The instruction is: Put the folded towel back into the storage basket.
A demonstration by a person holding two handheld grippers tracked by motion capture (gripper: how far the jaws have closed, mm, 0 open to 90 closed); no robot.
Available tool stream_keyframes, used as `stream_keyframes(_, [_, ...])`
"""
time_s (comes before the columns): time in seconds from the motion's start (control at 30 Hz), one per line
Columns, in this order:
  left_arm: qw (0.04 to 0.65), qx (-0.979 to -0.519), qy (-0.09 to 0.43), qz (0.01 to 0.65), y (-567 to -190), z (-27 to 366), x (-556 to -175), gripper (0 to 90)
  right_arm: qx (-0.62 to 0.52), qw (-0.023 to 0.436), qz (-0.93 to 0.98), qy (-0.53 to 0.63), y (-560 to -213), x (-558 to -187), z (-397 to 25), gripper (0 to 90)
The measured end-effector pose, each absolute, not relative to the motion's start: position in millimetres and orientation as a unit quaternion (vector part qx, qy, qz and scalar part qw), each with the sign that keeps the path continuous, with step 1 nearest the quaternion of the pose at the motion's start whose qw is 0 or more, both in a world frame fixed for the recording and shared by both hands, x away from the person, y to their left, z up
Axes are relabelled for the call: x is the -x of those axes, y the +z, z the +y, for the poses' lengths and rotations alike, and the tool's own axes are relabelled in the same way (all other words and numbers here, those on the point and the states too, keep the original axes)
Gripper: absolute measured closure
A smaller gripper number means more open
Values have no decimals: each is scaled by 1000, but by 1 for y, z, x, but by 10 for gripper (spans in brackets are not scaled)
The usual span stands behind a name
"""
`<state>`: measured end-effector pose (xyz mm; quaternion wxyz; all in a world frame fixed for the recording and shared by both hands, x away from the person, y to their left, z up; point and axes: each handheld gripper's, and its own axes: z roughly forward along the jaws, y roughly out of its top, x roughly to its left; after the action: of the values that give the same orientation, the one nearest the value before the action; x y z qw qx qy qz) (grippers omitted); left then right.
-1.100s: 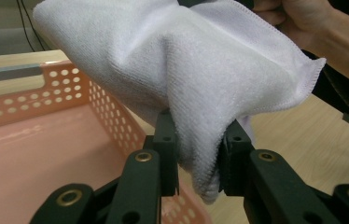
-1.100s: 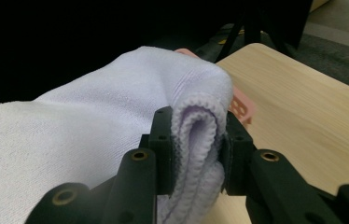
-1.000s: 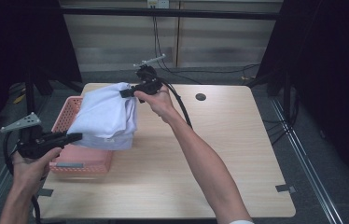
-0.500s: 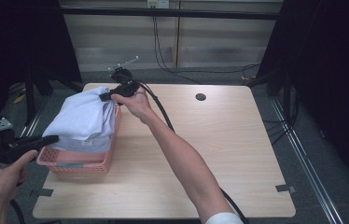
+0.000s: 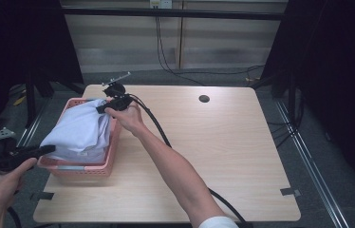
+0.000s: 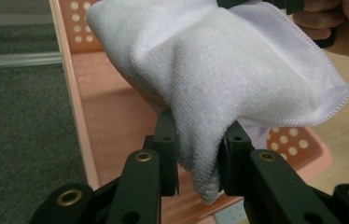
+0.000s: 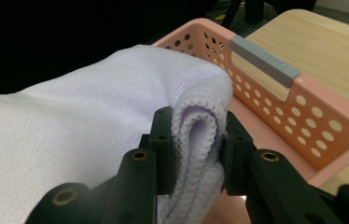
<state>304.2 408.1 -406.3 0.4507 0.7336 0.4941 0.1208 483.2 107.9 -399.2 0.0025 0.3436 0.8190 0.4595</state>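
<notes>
The white towel (image 5: 81, 133) hangs stretched over the pink basket (image 5: 111, 149) at the table's (image 5: 223, 156) 9 o'clock side. The left tool (image 6: 196, 161) is clamped on its near corner, the right tool (image 7: 196, 149) on a folded edge at the far end. If either side lets go too soon, the towel would likely drape over the rim. The basket sits close to the table's left edge, so a tug could drag it off. Open table lies toward 3 o'clock; the basket's inside is partly hidden.

Claw (image 7: 196, 154) clamped on white towel (image 7: 93, 121)
</notes>
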Motion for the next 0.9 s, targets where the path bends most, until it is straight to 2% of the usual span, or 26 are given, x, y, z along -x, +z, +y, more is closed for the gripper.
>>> stream_keyframes(0.47, [403,-747,126,514,-428,401,-314,704,-373,7,815,444,-436,-487,116,708])
stream_keyframes(0.57, [395,-749,125,516,-429,398,-314,666,-372,12,814,445,-439,-490,116,699])
stream_keyframes(0.6, [395,-749,125,516,-429,398,-314,605,-372,12,814,445,-439,-490,116,699])
stream_keyframes(0.73, [408,-748,129,509,-424,396,-310,500,-377,25,816,437,-443,-495,113,447])
stream_keyframes(0.8, [406,-751,133,504,-421,392,-309,438,-372,29,817,439,-440,-497,110,390])
stream_keyframes(0.9, [407,-751,136,502,-419,386,-309,406,-367,30,818,441,-434,-497,105,362])
